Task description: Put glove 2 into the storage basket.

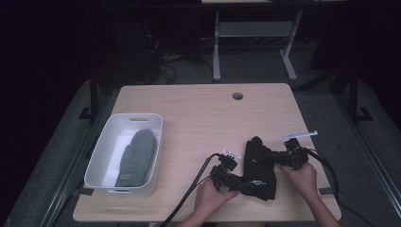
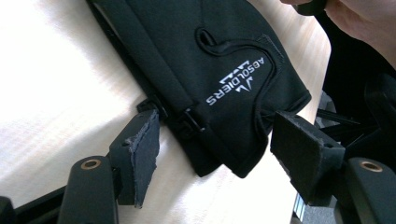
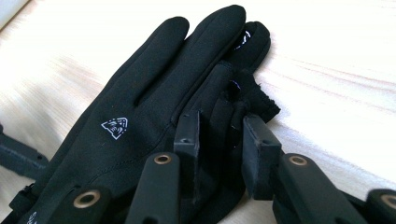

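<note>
**Black glove worked from both ends, near bench's front-right corner**

Black glove [image 1: 259,166] lies flat on the bench [image 1: 198,113] nr front edge, right of centre. Left gripper [image 2: 215,144]: jaws wide apart, straddling glove's cuff end w/ logo; pads not pressing, nothing held. Right gripper [image 3: 219,140]: jaws pinched close on glove's finger edge, fabric bunched between pads. Grey mitten [image 1: 137,156] sits in white tub [image 1: 101,151] at bench's left edge, well apart from glove.
</note>
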Demonstrator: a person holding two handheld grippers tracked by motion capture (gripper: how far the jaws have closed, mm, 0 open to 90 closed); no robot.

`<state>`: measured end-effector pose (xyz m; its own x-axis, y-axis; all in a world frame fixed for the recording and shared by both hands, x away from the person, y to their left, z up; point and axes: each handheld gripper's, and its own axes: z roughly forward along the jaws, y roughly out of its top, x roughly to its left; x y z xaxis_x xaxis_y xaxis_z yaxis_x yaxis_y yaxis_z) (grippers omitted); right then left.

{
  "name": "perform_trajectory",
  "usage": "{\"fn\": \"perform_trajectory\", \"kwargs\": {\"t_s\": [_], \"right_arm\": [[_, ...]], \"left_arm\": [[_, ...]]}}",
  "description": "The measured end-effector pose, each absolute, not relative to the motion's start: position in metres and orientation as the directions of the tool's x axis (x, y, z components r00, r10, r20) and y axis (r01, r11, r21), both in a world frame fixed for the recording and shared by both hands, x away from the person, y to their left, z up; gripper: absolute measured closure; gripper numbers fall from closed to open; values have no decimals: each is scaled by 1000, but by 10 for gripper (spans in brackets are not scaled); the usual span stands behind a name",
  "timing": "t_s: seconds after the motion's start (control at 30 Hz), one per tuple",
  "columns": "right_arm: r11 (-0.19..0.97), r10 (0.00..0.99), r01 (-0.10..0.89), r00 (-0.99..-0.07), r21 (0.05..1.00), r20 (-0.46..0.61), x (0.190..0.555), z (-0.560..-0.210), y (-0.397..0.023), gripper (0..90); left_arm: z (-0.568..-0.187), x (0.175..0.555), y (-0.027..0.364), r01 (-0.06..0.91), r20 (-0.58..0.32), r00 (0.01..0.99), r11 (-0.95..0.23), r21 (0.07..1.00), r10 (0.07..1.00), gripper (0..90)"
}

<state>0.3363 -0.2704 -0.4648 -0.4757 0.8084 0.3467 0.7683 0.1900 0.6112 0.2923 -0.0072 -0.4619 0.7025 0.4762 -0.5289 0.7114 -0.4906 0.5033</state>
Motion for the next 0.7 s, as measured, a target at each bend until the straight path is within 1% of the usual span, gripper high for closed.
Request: {"fn": "perform_trajectory", "kwargs": {"t_s": [0.03, 0.13, 0.2, 0.27, 0.33, 0.4, 0.47, 0.6, 0.7], "right_arm": [[189, 809, 768, -475, 612, 345, 336, -465, -270, 700], [180, 809, 768, -471, 614, 352, 335, -466, -271, 702], [179, 809, 768, -471, 615, 352, 335, -466, -271, 705], [170, 810, 769, -465, 616, 357, 334, -466, -272, 709], [172, 816, 767, -462, 618, 347, 334, -465, -273, 715], [168, 820, 768, -457, 618, 346, 333, -464, -274, 720], [166, 819, 765, -459, 623, 344, 332, -463, -276, 729], [150, 807, 762, -462, 629, 367, 330, -458, -281, 759], [133, 791, 763, -466, 633, 396, 328, -454, -282, 768]], "left_arm": [[-462, 290, -10, 701, -513, 713, -497, 511, 477, 315], [-461, 284, -20, 676, -464, 736, -508, 533, 493, 374], [-460, 281, -26, 640, -406, 766, -530, 556, 499, 451], [-462, 279, -32, 597, -341, 795, -546, 588, 501, 575], [-462, 279, -38, 571, -309, 811, -559, 601, 497, 648], [-462, 282, -41, 567, -305, 815, -575, 589, 492, 712], [-461, 285, -40, 585, -330, 806, -570, 577, 492, 749], [-458, 292, -28, 594, -356, 801, -570, 568, 481, 759], [-452, 296, -16, 613, -376, 786, -543, 574, 490, 761]]}}
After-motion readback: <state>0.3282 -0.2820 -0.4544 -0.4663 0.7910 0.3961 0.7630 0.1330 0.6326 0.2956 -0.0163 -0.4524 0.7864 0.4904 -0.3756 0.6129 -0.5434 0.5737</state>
